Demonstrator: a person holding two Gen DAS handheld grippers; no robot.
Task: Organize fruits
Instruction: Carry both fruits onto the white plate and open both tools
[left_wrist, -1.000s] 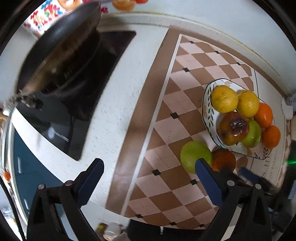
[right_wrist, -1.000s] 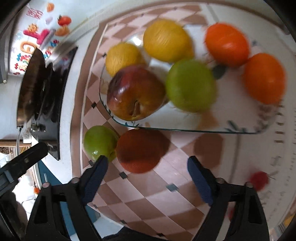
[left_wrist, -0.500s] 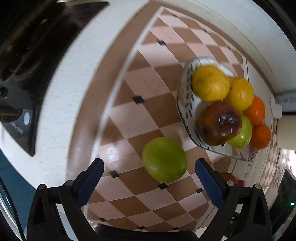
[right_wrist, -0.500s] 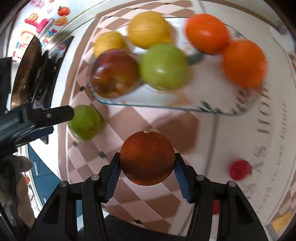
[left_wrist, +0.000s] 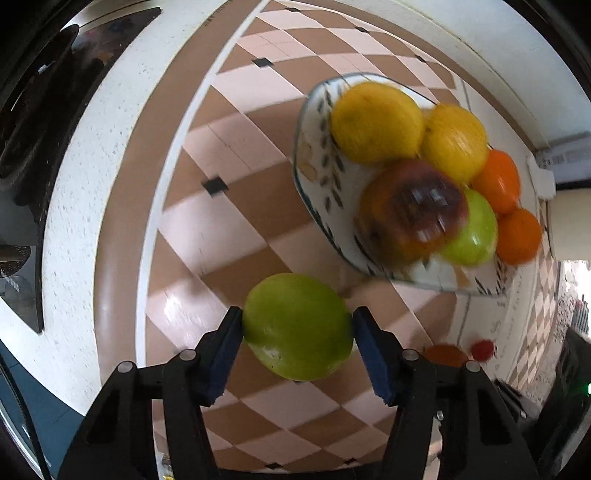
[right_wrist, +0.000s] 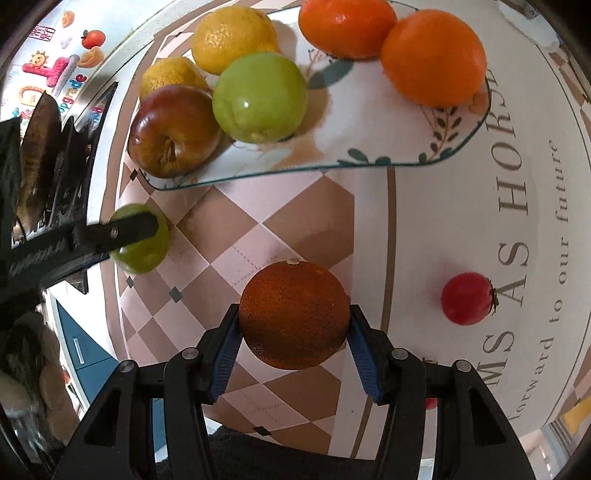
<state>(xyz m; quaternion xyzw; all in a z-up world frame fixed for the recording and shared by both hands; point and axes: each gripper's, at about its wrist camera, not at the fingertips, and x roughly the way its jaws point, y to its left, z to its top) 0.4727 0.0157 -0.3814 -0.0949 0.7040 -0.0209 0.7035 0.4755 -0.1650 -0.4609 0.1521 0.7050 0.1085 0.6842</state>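
Note:
My left gripper (left_wrist: 297, 332) is shut on a green apple (left_wrist: 297, 326), held in front of the leaf-patterned plate (left_wrist: 314, 173). The apple also shows in the right wrist view (right_wrist: 142, 254), partly behind a left finger (right_wrist: 122, 232). My right gripper (right_wrist: 293, 325) is shut on a dark orange (right_wrist: 293, 314) over the checkered mat, below the plate (right_wrist: 388, 147). The plate holds two lemons (right_wrist: 232, 37), a red-brown apple (right_wrist: 173, 129), a green apple (right_wrist: 260, 98) and two oranges (right_wrist: 434, 51).
A small red fruit (right_wrist: 469, 299) lies on the white lettered part of the mat to the right. A black stove top (left_wrist: 40, 122) with a pan stands to the left. The counter's front edge runs along the bottom left.
My left gripper has closed on the green apple, which it straddled open half a second ago. My right gripper still holds the dark orange and has drawn slightly nearer to the plate.

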